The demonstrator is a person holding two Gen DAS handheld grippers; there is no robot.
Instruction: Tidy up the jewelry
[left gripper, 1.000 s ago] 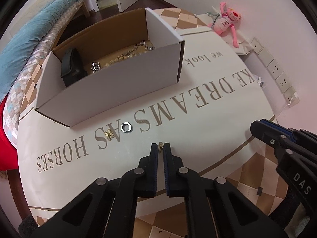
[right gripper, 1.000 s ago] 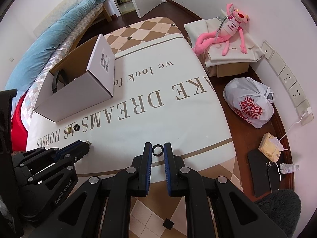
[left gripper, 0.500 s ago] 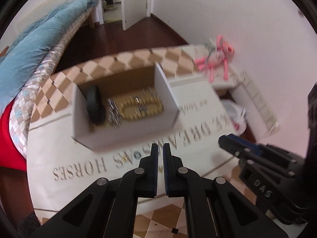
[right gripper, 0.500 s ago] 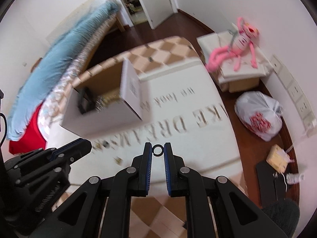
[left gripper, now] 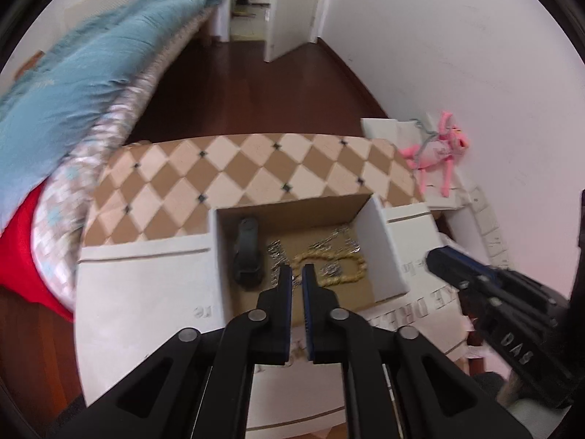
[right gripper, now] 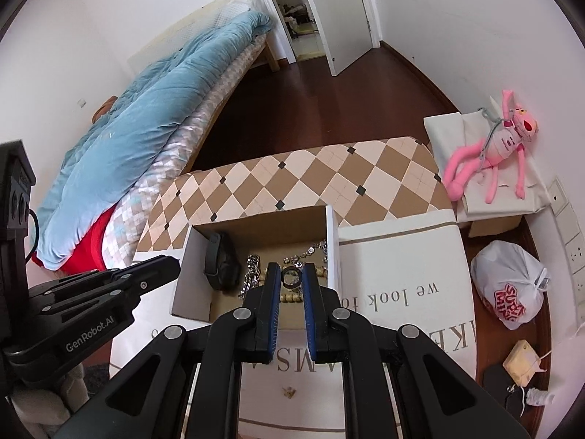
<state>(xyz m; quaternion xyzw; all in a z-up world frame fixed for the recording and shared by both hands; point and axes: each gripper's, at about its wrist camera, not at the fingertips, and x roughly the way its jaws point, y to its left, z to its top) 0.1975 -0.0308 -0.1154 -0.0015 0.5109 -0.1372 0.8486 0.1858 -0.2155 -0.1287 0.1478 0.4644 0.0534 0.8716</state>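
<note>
Right wrist: right gripper (right gripper: 291,277) angled down, pinching ring (right gripper: 291,277) above box (right gripper: 190,287).

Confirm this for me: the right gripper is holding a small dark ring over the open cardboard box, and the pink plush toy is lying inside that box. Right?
Not quite. The right gripper does hold the small dark ring over the open cardboard box, but the pink plush toy is not in it. The right wrist view shows it lying on a pale surface by the wall, apart from the box.
</note>
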